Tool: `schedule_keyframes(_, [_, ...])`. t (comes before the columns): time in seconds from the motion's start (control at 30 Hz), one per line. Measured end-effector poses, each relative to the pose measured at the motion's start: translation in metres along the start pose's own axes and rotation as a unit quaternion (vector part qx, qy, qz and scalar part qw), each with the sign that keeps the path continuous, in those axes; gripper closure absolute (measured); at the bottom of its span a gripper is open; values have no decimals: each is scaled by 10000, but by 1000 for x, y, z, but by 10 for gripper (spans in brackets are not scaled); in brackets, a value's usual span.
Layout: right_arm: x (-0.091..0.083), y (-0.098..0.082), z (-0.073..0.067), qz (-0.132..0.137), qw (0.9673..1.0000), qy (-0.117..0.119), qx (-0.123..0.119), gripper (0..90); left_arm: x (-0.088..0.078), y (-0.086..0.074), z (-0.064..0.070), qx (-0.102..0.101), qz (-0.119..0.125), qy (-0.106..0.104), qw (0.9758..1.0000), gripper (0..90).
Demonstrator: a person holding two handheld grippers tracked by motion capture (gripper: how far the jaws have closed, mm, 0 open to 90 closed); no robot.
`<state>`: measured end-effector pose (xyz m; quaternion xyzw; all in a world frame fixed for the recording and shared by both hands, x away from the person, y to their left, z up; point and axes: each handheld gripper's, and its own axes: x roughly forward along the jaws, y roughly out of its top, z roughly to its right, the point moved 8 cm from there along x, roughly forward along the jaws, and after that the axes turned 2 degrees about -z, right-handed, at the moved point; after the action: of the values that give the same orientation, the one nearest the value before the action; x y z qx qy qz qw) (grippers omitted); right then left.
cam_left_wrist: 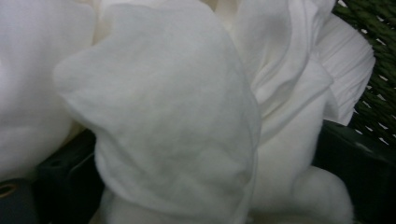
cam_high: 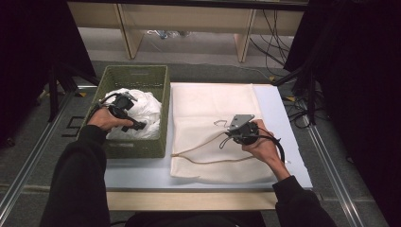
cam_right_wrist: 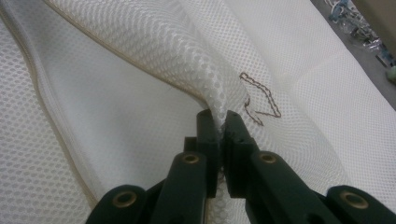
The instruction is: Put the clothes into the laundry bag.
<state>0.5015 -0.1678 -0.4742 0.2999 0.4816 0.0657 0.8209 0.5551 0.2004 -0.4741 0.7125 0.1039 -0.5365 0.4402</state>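
A cream mesh bag (cam_high: 213, 101) lies flat on the table, with a tan-edged opening (cam_high: 208, 161) running across it. My right gripper (cam_high: 231, 135) is shut on a raised fold of that mesh (cam_right_wrist: 187, 51), which is pinched between its fingertips (cam_right_wrist: 223, 122). A thin brown chain-like thread (cam_right_wrist: 261, 98) lies just beyond the tips. My left gripper (cam_high: 135, 124) is down in the green woven basket (cam_high: 137, 73), on a heap of white cloth (cam_high: 146, 111). In the left gripper view its dark jaws stand wide apart at the lower corners. White cloth (cam_left_wrist: 177, 116) bulges between them and hides the tips.
The basket wall (cam_left_wrist: 378, 93) is close on the right of the left gripper. The pale table (cam_high: 142, 175) carries the basket at left and the bag at right. Wooden shelf legs and cables (cam_high: 274, 33) stand beyond the far edge.
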Motion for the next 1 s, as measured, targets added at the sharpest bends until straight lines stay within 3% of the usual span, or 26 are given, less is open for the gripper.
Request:
schedule_keyframes(0.03, [0, 0, 0, -2, 10000, 0, -2, 877, 5, 0, 1, -63, -12, 35, 10000, 0])
schedule_keyframes(0.13, [-1, -1, -2, -41, 9999, -2, 149, 877, 15, -4, 2, 113, -258, -5, 9996, 0])
schedule_keyframes(0.27, [0, 0, -3, 9, 9999, 51, 147, 877, 24, -8, 2, 39, -247, -68, 9997, 0])
schedule_keyframes(0.3, [0, 0, -3, 8, 9999, 53, 140, 877, 25, -9, 1, 99, -266, -76, 9996, 0])
schedule_keyframes(0.33, [1, 1, -2, 57, 10000, 51, -46, 877, 26, -9, 2, 100, -294, -65, 9995, 0])
schedule_keyframes(0.37, [0, 0, -4, 15, 9999, 76, 71, 877, 27, -10, 1, 166, -315, -53, 9994, 0])
schedule_keyframes(0.53, [1, 1, -4, 44, 10000, 35, 80, 877, 32, -14, 2, 223, -377, -99, 9990, 0])
schedule_keyframes(0.57, [0, 0, -5, 13, 9999, 51, 114, 877, 32, -16, 1, 308, -486, -161, 9982, 0])
schedule_keyframes(0.6, [0, 0, -4, 22, 9999, 47, 104, 877, 34, -17, 5, 230, -378, -207, 9988, 0])
schedule_keyframes(0.67, [1, 1, -3, 60, 10000, 29, 57, 877, 36, -23, 4, 460, -393, -162, 9980, 0])
schedule_keyframes(0.7, [1, 2, -1, 113, 9999, -3, -64, 877, 38, -25, 5, 419, -364, -167, 9983, 0])
schedule_keyframes(0.77, [0, 0, -4, 28, 9999, 67, 87, 877, 39, -26, 5, 500, -413, -113, 9978, 0])
schedule_keyframes(0.8, [0, 0, -5, 25, 9999, 34, 108, 877, 41, -26, 4, 619, -540, 60, 9966, 67])
schedule_keyframes(0.9, [0, 1, -4, 58, 10000, 17, 60, 877, 41, -25, 1, 734, -613, 152, 9953, 307])
schedule_keyframes(0.93, [1, 2, -3, 94, 9999, 9, -44, 877, 39, -25, -2, 807, -692, 188, 9942, 307])
schedule_keyframes(1.0, [0, 1, -3, 60, 10000, 8, 63, 877, 38, -21, -3, 561, -512, 238, 9968, 415])
